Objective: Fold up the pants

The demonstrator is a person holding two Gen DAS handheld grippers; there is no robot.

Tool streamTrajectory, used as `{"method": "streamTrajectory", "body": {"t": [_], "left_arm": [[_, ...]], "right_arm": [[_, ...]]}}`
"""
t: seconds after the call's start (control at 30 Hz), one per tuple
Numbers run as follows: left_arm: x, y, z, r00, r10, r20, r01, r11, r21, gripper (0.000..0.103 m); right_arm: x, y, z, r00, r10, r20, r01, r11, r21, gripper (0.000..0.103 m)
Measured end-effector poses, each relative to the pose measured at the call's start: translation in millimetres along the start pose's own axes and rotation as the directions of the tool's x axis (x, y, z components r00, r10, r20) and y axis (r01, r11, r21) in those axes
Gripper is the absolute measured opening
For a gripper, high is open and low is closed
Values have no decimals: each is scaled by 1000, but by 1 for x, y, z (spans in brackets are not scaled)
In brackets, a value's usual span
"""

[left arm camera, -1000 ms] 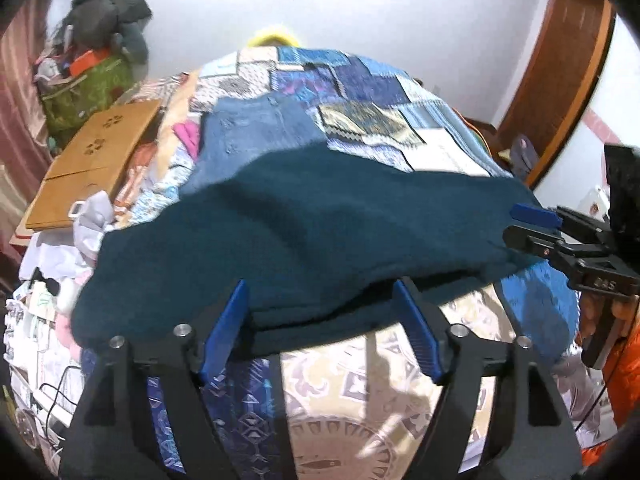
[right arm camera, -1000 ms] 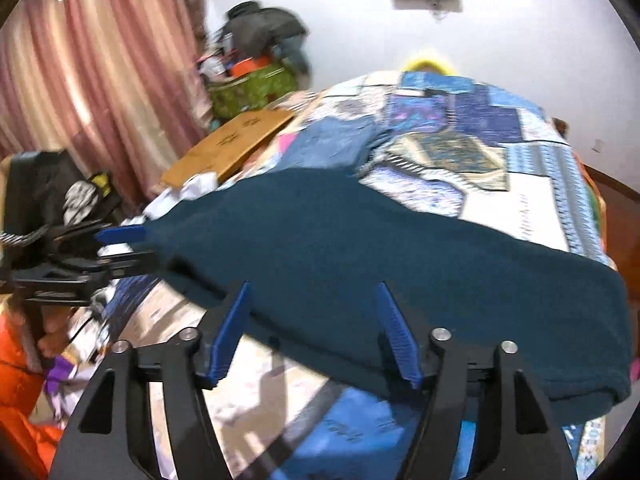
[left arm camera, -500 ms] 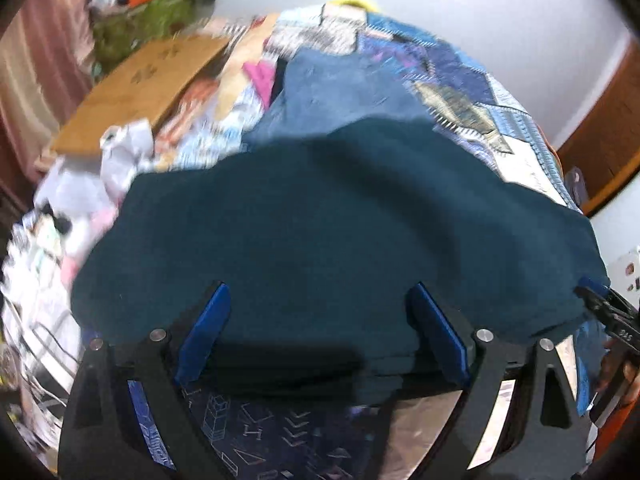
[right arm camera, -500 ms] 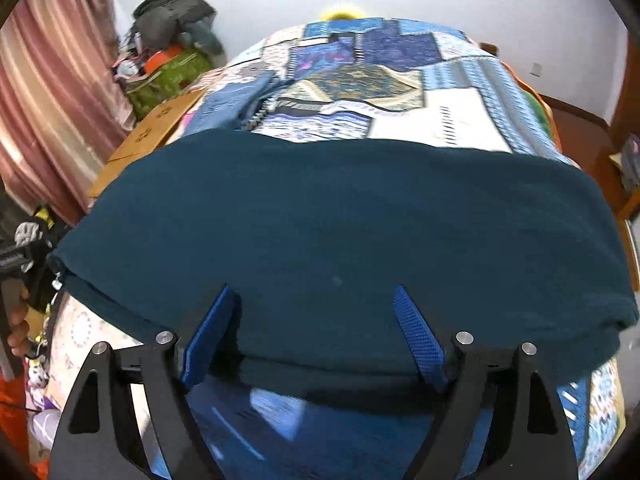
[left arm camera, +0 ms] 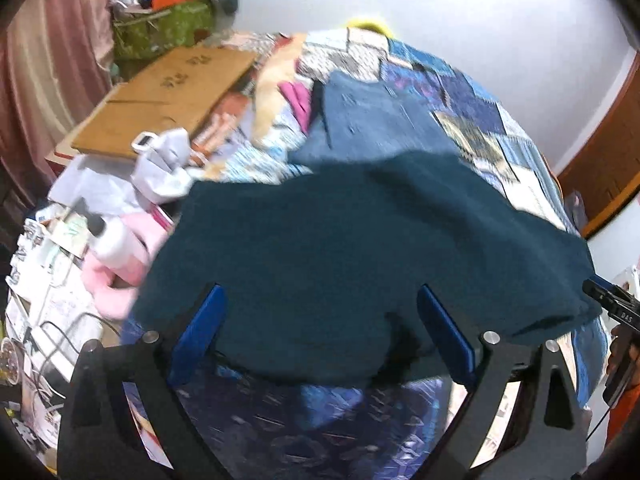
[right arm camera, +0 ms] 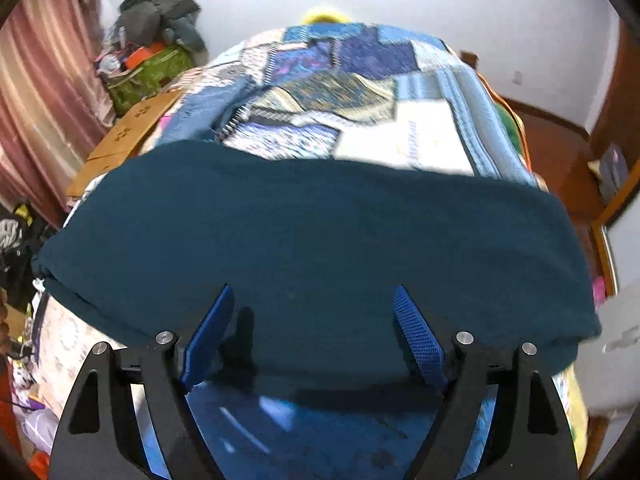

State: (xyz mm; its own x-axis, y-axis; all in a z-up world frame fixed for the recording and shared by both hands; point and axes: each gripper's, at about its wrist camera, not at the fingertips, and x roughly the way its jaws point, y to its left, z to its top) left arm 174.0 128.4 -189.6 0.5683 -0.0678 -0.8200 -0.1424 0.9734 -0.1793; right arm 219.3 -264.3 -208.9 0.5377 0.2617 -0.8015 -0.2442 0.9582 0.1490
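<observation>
The dark teal pants (left arm camera: 360, 256) lie spread across the near part of the bed (right arm camera: 420, 136), their near edge reaching in between the blue fingers of both tools. Left tool (left arm camera: 320, 338): fingers wide apart, cloth between them, contact not discernible through blur. Right tool (right arm camera: 310, 338): fingers wide apart, pants edge between them, nothing clamped. In the left view the right tool shows at 3 o'clock, at the corner of the pants. A blue garment (left arm camera: 372, 120) lies at 12 o'clock beyond the pants; a cardboard sheet (left arm camera: 160, 96) at 10 o'clock; white and pink clutter (left arm camera: 120, 248) at 9 o'clock.
</observation>
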Motion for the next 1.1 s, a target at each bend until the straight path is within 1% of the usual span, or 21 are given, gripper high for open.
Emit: {"method": "streamTrajectory", "body": {"t": [0.07,0.13,0.2,0.3,0.37,0.4,0.43,0.5,0.6,0.67,0.77,0.8,0.83,0.87,0.9,0.93,0.97,1.0,1.03,1.07,1.1], "left_arm": [[-2,15,11,1000,10,11,-10,1000,-15,97],[-1,36,26,999,43,12,-43,998,-37,97],[1,57,39,999,51,12,-51,997,-57,97],[11,85,57,999,52,4,-51,994,-97,97],[20,101,67,998,57,-3,-57,991,-122,95],[27,109,72,998,53,-17,-55,990,-132,89],[34,114,76,998,49,-36,-53,989,-140,80],[54,124,82,996,21,-88,-35,987,-159,74],[85,134,88,986,-48,-159,16,980,-197,70],[104,136,90,976,-85,-202,41,976,-212,68],[132,138,91,953,-145,-266,82,969,-234,63],[138,139,91,945,-169,-282,100,965,-243,59],[145,140,90,928,-226,-297,146,952,-269,55],[150,142,88,913,-272,-303,181,938,-296,55],[156,144,87,896,-319,-308,215,920,-327,52],[159,145,85,887,-342,-312,231,911,-341,41],[163,145,84,880,-355,-317,241,907,-345,36],[165,146,82,877,-362,-316,247,903,-351,36],[164,146,80,880,-364,-304,251,901,-353,33],[162,146,79,888,-356,-291,248,903,-350,30],[159,146,79,904,-326,-275,228,915,-334,24]], "right_arm": [[1,15,13,1000,18,18,-17,999,-42,80],[6,30,27,999,42,33,-40,996,-80,80],[12,48,43,996,73,42,-68,990,-121,80],[25,70,63,993,111,40,-103,980,-170,80],[36,84,75,990,136,28,-128,972,-198,80],[42,91,82,988,150,18,-143,966,-215,80],[50,100,89,987,162,8,-156,960,-234,80],[62,112,99,984,176,-3,-171,949,-265,80],[84,129,117,982,187,1,-178,937,-300,80],[97,135,127,980,200,-10,-193,933,-303,80],[129,147,145,972,226,-71,-237,925,-297,78],[137,149,149,969,230,-88,-246,924,-292,78],[150,151,153,966,234,-114,-257,924,-283,76],[161,152,156,962,237,-137,-267,924,-272,69],[170,153,159,957,240,-164,-277,925,-259,65],[178,153,161,950,246,-192,-289,927,-241,55],[187,153,161,940,256,-225,-305,927,-220,45],[197,153,159,925,269,-267,-326,925,-196,40],[202,153,157,917,274,-290,-336,922,-190,32],[203,155,154,914,274,-299,-340,920,-193,27],[204,157,150,916,268,-299,-337,918,-211,26]]}}
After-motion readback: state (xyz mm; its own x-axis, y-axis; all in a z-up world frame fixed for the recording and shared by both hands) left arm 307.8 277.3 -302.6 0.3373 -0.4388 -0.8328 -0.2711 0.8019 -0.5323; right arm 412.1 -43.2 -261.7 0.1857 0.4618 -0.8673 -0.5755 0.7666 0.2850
